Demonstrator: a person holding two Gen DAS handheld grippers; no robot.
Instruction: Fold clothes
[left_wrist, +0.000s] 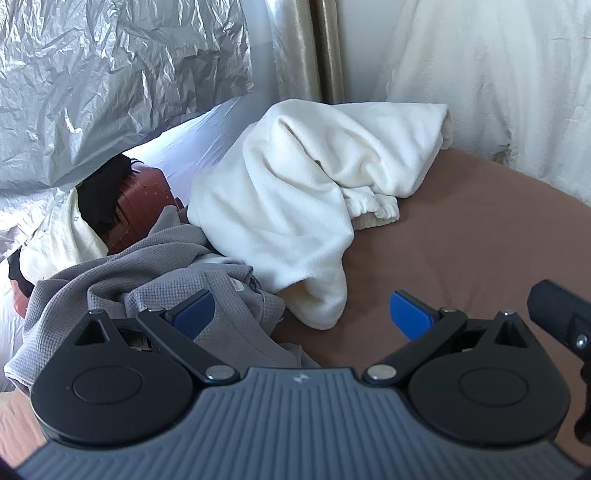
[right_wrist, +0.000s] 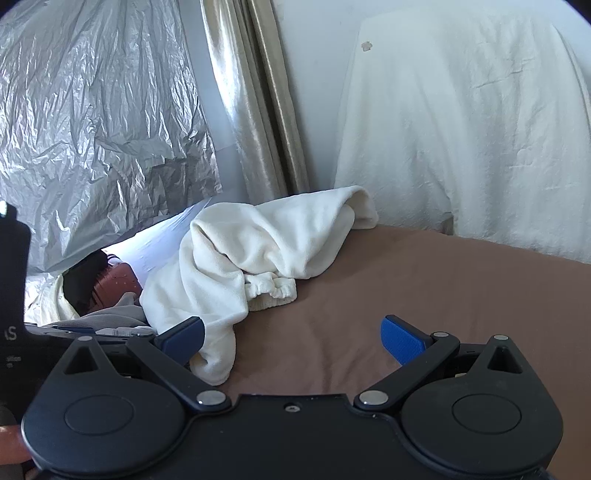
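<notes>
A crumpled cream fleece garment (left_wrist: 295, 192) lies heaped on the brown bed sheet (left_wrist: 461, 236); its elastic cuff faces right. A grey waffle-knit garment (left_wrist: 147, 280) lies crumpled at its left. My left gripper (left_wrist: 301, 314) is open and empty, just above the grey garment's edge and the cream garment's near corner. In the right wrist view the cream garment (right_wrist: 251, 251) lies ahead left on the brown sheet (right_wrist: 443, 288). My right gripper (right_wrist: 291, 336) is open and empty, its left finger beside the cream garment's near corner. The grey garment (right_wrist: 110, 317) shows partly behind the left finger.
A reddish-brown suitcase (left_wrist: 144, 199) stands past the bed's left edge under silver plastic sheeting (left_wrist: 92, 85). A beige curtain (right_wrist: 258, 110) hangs behind. A white-covered piece of furniture (right_wrist: 461, 129) stands at the back right. The right gripper's body (left_wrist: 561, 332) shows at the left view's right edge.
</notes>
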